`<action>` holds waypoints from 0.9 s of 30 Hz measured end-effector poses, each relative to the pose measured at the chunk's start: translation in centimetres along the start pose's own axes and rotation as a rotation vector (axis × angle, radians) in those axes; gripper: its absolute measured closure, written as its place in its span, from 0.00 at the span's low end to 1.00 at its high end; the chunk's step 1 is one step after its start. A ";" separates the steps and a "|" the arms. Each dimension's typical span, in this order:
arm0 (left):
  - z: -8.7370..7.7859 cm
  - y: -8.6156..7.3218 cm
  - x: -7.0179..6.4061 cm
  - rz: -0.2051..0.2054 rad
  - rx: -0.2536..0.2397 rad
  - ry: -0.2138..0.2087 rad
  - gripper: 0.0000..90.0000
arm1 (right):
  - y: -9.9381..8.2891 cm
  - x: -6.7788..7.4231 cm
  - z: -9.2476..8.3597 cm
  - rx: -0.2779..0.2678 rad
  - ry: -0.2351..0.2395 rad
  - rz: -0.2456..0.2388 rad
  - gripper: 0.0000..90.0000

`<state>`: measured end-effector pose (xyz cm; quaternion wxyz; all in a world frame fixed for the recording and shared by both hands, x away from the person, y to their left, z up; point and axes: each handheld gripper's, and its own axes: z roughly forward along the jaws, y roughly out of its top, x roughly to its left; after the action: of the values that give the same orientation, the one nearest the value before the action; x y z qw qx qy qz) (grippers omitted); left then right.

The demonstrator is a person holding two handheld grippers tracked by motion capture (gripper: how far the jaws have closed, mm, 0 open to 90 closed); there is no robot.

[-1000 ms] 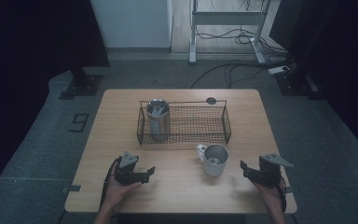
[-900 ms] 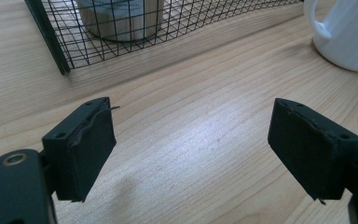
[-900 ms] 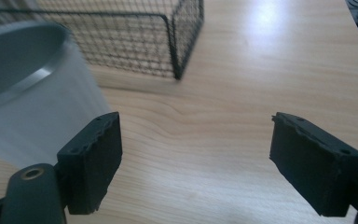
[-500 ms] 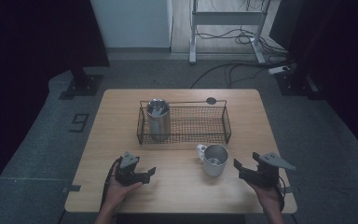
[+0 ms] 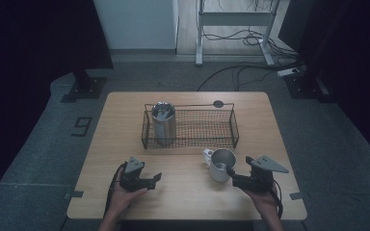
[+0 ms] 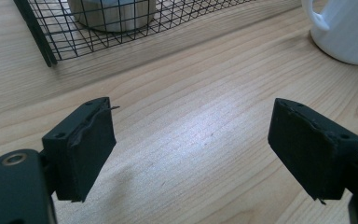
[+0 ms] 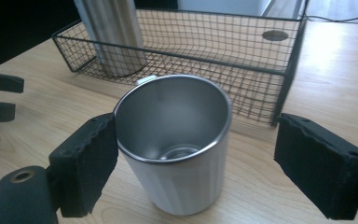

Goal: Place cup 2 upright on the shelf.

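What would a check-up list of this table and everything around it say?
Surface: light wooden table, bare wood at the front.
Job's things: white mug with shiny steel inside upright on the table, in front of the black wire basket.
Clutter: tall steel tumbler upright in the basket's left end; small dark round disc behind the basket.
Grippers: left gripper open, nothing between its jaws. Right gripper open, jaws have just been opening, mug between them, not squeezed.
Cables: black cable trailing from the left gripper; loose floor cables behind the table.
Surroundings: grey floor with a number 9 mark; dark screens at the sides.
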<state>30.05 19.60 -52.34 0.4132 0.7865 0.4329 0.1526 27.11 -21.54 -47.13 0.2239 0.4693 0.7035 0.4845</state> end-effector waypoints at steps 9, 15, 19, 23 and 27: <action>-0.2 0.0 0.2 -0.007 -0.002 -0.005 0.16 | 0.2 0.5 1.5 0.018 0.025 -0.011 0.13; -0.3 -0.1 0.4 -0.015 -0.006 -0.010 0.16 | 0.2 0.9 2.2 0.026 0.041 -0.024 0.11; -0.4 0.0 0.4 -0.015 -0.008 -0.012 0.16 | 0.3 1.2 2.6 0.035 0.042 -0.035 0.07; -0.4 0.0 0.3 -0.015 -0.008 -0.017 0.16 | 0.3 1.5 3.2 0.053 0.041 -0.047 0.03; -0.5 0.0 0.3 -0.012 -0.009 -0.018 0.17 | 0.3 1.6 3.7 0.067 0.029 -0.050 0.01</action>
<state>29.94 20.12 -52.12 0.4217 0.7832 0.4333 0.1448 29.34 -18.34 -48.22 0.2099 0.4516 0.7342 0.4616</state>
